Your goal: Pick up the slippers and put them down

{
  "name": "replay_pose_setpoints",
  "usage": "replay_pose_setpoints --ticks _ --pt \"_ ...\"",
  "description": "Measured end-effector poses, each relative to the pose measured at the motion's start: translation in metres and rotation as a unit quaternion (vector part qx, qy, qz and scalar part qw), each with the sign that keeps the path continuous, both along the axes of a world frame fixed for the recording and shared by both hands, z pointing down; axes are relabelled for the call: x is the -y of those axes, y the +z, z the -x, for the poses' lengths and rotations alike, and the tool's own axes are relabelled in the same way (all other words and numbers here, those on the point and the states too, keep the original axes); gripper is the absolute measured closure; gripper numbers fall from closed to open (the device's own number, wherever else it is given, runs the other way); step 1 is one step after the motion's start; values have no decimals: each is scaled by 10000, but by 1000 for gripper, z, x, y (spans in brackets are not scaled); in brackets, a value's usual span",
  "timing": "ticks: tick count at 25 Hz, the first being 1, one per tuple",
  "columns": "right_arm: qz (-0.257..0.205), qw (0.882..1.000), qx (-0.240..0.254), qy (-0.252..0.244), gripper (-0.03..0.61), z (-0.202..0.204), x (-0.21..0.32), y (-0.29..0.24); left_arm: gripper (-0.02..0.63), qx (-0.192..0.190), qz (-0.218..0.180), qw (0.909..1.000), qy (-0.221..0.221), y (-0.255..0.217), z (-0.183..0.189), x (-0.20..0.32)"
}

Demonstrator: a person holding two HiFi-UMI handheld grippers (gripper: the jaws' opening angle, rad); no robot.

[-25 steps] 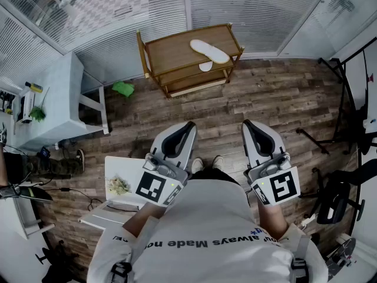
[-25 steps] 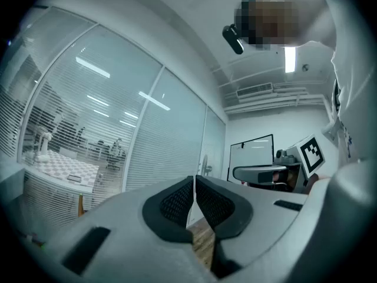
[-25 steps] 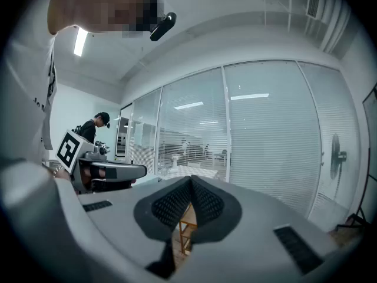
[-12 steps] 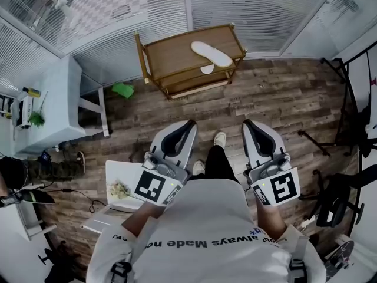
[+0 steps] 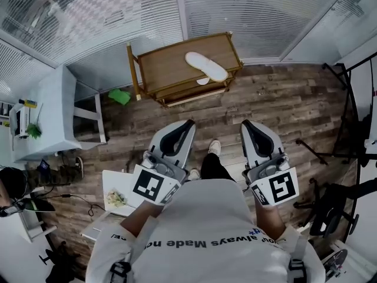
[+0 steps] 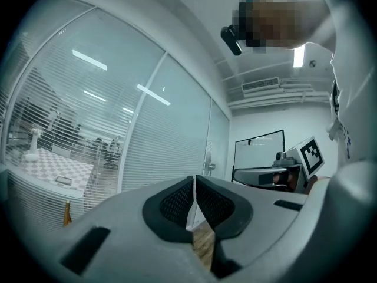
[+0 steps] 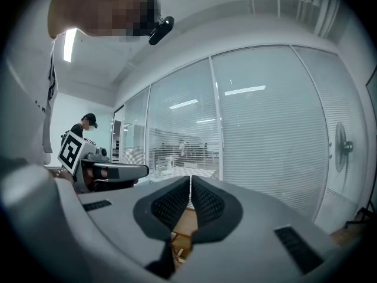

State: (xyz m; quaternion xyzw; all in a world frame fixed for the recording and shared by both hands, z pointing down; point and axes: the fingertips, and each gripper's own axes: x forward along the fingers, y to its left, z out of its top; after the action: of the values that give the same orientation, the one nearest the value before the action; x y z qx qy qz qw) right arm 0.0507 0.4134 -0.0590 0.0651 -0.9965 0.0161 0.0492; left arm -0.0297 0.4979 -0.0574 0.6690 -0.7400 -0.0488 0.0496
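Far left on the brown wood-plank floor (image 5: 277, 105): a small crumpled green object (image 5: 119, 96), just beside a low light-brown wooden shelf rack (image 5: 162, 63). Next rightward, the grey-and-black left gripper (image 5: 188, 124) with its square-marker cube, held level and aimed toward the rack. Jaws pressed together, tips touching, nothing gripped between the mesh pads. Beyond its tip and slightly to the right, on the rack's top shelf: a flat white elongated slipper (image 5: 206, 66), sole-shaped and narrower at the waist. Lies slantwise, one end toward the back of the rack, the other toward its front right corner. Just below it, peeking out from a lower shelf: a second white slipper (image 5: 202, 81), mostly hidden. Both well apart from either gripper, with bare floor and the person's white-shoed foot (image 5: 215, 147) in between. Further right, the matching right gripper (image 5: 245, 123), likewise near level and closed tight on nothing. Slippers ahead of it and off to its left.
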Motion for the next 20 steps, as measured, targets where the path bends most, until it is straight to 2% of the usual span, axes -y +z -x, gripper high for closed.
replay_pose_setpoints --ticks 12,20 --pt "41 9999 31 -140 563 32 128 -1 594 76 87 9997 -210 -2 37 126" --pt "79 9996 15 -269 563 52 178 3 595 95 156 9992 -353 2 57 170"
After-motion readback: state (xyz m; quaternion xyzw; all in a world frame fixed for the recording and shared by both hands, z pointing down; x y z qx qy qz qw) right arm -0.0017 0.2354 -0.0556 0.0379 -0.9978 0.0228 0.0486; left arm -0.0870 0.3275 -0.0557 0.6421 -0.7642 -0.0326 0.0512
